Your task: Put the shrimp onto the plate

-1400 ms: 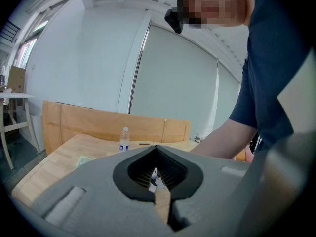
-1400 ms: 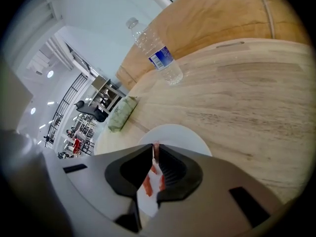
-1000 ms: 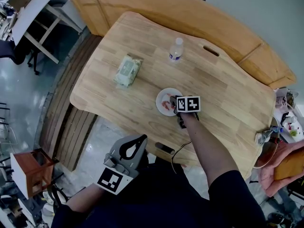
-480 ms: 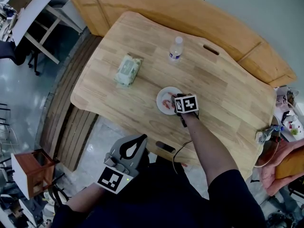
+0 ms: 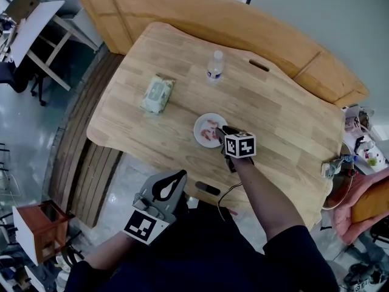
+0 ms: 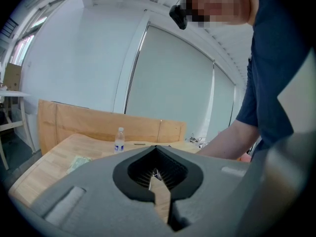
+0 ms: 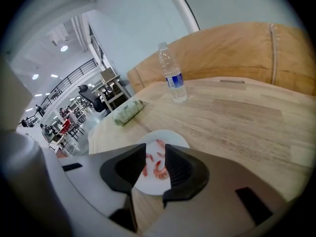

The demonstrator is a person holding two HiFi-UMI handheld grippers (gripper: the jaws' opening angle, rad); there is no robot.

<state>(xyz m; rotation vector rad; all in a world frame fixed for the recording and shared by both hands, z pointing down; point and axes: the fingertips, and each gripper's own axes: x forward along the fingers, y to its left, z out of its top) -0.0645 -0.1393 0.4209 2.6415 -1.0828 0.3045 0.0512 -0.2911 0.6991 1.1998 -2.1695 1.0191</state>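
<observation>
A small white plate (image 5: 202, 123) sits on the wooden table (image 5: 285, 120) near its front edge, with pink shrimp (image 5: 211, 131) lying on it. My right gripper (image 5: 221, 132) hovers at the plate's near right rim, open, with nothing between its fingers. In the right gripper view, the shrimp (image 7: 159, 170) and the plate (image 7: 170, 135) show through the gap of the right gripper (image 7: 155, 149). My left gripper (image 5: 182, 176) hangs below the table's front edge by my body, shut and empty. In the left gripper view, the tips of the left gripper (image 6: 156, 147) meet.
A water bottle (image 5: 213, 65) stands at the back of the table and a green wipes packet (image 5: 157, 94) lies at the left. A wooden bench (image 5: 200, 11) runs behind the table. Another person's hand (image 5: 358, 199) and small items (image 5: 335, 166) are at the right edge.
My right gripper has drawn back a little from over the plate toward the front edge. The shrimp stay on the plate. The left gripper has not moved.
</observation>
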